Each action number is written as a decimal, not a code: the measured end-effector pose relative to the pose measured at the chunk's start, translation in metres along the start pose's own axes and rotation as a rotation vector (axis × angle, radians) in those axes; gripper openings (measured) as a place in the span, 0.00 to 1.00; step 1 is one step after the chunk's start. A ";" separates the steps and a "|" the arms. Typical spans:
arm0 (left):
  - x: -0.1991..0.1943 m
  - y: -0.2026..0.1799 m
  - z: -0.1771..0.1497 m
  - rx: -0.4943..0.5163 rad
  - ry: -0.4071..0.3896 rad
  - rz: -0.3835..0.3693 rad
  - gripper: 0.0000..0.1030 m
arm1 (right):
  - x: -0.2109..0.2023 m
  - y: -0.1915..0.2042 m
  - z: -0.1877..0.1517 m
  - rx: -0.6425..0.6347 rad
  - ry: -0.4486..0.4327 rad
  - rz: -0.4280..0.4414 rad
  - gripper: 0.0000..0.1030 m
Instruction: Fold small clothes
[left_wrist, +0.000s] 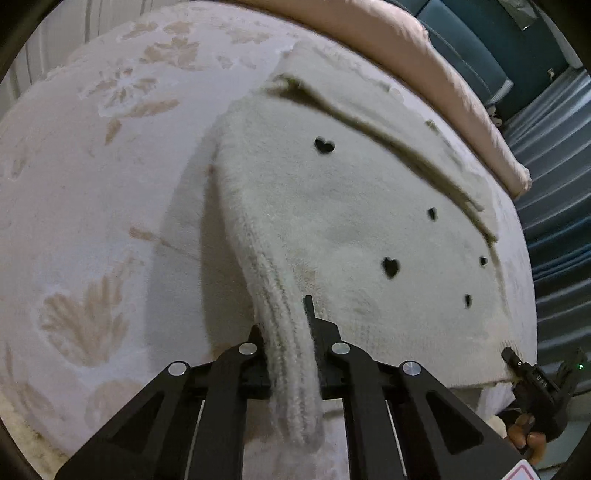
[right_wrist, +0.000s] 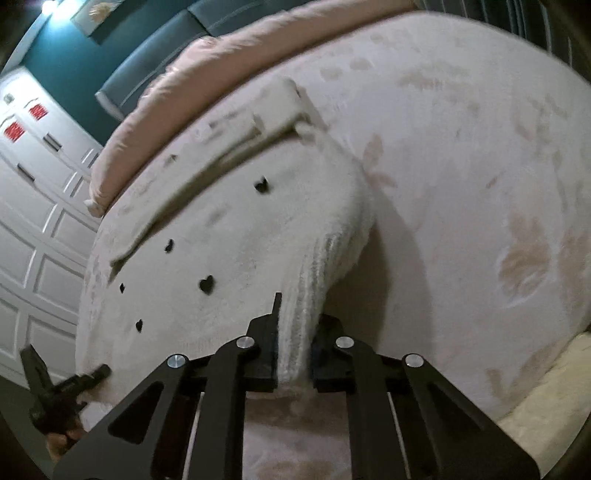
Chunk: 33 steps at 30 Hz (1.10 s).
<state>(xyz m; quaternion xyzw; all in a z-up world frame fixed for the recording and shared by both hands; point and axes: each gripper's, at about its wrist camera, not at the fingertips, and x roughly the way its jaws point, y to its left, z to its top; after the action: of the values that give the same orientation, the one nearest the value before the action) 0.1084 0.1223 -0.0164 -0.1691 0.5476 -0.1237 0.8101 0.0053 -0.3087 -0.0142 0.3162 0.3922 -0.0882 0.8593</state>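
A small white fuzzy sweater (left_wrist: 332, 206) with black hearts lies on a pale bed cover; it also shows in the right wrist view (right_wrist: 240, 236). My left gripper (left_wrist: 291, 332) is shut on the ribbed hem at one bottom corner, lifted off the bed. My right gripper (right_wrist: 295, 332) is shut on the ribbed hem at the other corner, also raised. The right gripper shows in the left wrist view (left_wrist: 517, 363), and the left gripper shows in the right wrist view (right_wrist: 96, 373), each at the hem edge. A sleeve lies folded across the far part of the sweater.
The bed cover (left_wrist: 92, 184) has a faint leaf pattern. A pink blanket (left_wrist: 461, 85) lies along the far edge. A teal headboard (left_wrist: 480, 55) is beyond it. White panelled doors (right_wrist: 33, 221) stand at the left of the right view.
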 end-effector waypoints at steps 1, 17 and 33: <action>-0.006 0.000 -0.001 0.008 -0.004 -0.006 0.05 | -0.005 0.000 -0.001 -0.010 0.000 0.002 0.08; -0.085 0.021 -0.150 0.090 0.215 -0.037 0.04 | -0.110 -0.051 -0.136 -0.164 0.334 -0.108 0.06; -0.111 -0.061 0.046 0.255 -0.242 -0.094 0.17 | -0.088 0.006 0.092 -0.081 -0.336 0.028 0.13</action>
<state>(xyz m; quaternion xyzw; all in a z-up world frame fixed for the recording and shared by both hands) 0.1089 0.1155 0.1183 -0.1041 0.4177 -0.2084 0.8782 0.0050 -0.3694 0.0984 0.2675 0.2418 -0.1120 0.9260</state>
